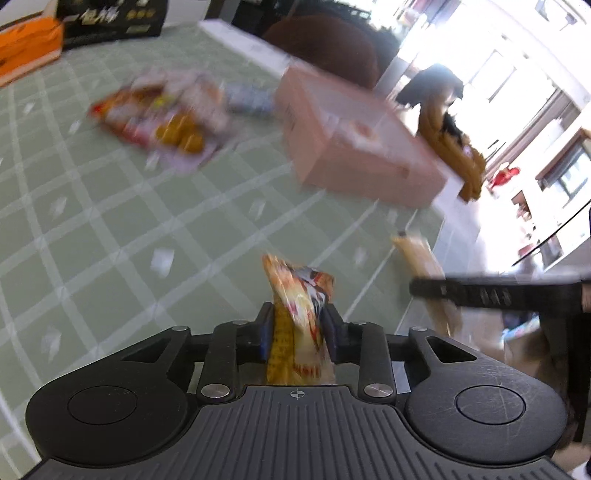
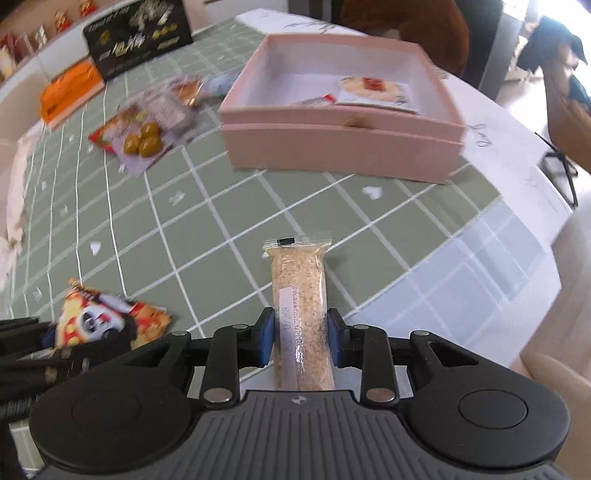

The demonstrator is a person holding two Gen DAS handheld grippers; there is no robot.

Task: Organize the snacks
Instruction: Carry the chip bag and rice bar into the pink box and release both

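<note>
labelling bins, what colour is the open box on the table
Pale pink box, clearest in the right wrist view.

Nothing cleanly readable. Black box (image 2: 138, 35) at 11 o'clock: gold Chinese-style lettering, blurred. Clear-wrapped bar (image 2: 301, 314): white strip of printed digits, illegible. Paper sheet (image 2: 495, 147) at 2 o'clock: handwritten scrawl, unreadable.

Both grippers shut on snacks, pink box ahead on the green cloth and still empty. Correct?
Not quite: the pink box is not empty. The right wrist view shows a couple of packets already lying inside it. The rest holds: left gripper is shut on the panda snack packet, right gripper on the clear-wrapped grain bar.
</note>
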